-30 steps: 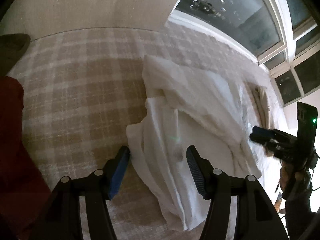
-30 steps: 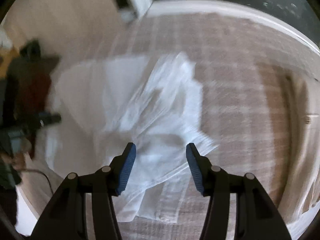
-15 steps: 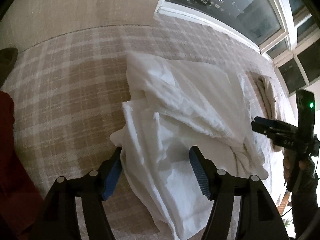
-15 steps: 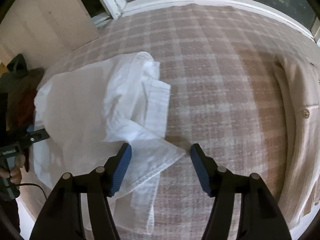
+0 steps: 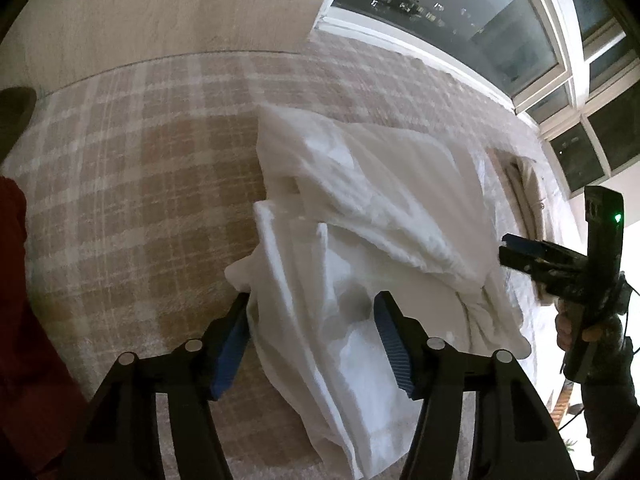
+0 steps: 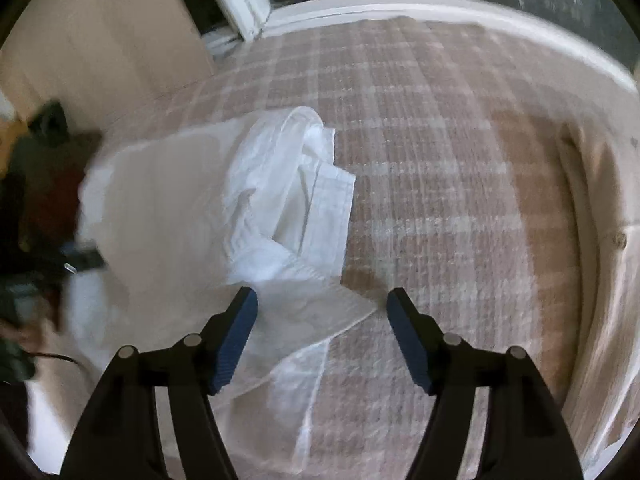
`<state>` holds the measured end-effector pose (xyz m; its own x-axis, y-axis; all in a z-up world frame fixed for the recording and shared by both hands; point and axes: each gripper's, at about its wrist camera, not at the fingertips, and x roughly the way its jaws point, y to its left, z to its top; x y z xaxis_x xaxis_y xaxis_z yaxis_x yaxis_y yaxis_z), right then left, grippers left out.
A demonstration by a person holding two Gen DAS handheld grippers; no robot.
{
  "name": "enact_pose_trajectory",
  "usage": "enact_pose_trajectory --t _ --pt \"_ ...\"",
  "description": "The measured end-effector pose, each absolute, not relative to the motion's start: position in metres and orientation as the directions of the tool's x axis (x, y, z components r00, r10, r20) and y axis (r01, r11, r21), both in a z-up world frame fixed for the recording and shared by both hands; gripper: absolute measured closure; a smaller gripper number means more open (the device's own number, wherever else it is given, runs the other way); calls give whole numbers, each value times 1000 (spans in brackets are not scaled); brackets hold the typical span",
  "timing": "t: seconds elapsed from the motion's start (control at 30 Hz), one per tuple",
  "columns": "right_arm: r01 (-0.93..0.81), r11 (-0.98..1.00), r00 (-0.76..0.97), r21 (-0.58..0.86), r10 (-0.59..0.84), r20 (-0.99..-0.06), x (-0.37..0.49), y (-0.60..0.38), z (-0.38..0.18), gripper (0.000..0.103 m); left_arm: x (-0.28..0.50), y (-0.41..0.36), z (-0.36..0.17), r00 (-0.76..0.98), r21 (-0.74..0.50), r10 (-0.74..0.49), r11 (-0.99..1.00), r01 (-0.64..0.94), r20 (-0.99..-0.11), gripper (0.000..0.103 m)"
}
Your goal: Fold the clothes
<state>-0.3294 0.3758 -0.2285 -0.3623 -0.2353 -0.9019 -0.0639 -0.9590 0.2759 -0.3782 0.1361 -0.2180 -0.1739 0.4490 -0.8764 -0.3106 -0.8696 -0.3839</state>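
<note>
Across the plaid bed cover (image 5: 132, 200), seen from the left wrist, the white shirt (image 5: 360, 220) lies rumpled, one layer thrown over another, its near edge bunched between the wide-spread fingers of the left hand-held gripper (image 5: 312, 344), which grips nothing; a second ago that gripper stood further back from the shirt, so it has closed in on the near hem. To the right of the shirt the right hand-held gripper (image 5: 532, 256) hovers clear of the cloth. From the right wrist, the right hand-held gripper (image 6: 322, 338) has its fingers wide apart and bare over a loose flap at the shirt's near corner, where a second ago the cloth was a moving blur beneath it. I judge a flap has just been let go and both tools are free for another fold; a beige garment (image 6: 600, 240) lies well right of the shirt
</note>
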Motion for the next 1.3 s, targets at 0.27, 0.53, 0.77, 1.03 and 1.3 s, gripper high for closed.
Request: enact_pose_trajectory --t 0.27,0.53,0.77,1.03,1.3 --pt "108 -990 -500 91 -133 -856 -308 329 -170 36 -367 105 -215 -194 -401 462 -870 -287 -865 52" --pt "363 -930 -338 63 -194 -921 -304 241 -200 37 -356 101 -224 -180 -473 523 -843 -258 -833 53" --pt "194 -964 -390 180 -244 -888 -293 286 -170 37 -371 126 -230 -150 -520 570 -809 -275 -808 51" --pt "-23 -954 -387 300 -268 -882 -273 354 -169 37 -366 111 -222 -170 -555 607 -786 -273 -776 50" --pt "262 -950 -311 171 -251 -917 -288 223 -150 37 -330 19 -210 -287 -528 566 -824 -205 -772 50"
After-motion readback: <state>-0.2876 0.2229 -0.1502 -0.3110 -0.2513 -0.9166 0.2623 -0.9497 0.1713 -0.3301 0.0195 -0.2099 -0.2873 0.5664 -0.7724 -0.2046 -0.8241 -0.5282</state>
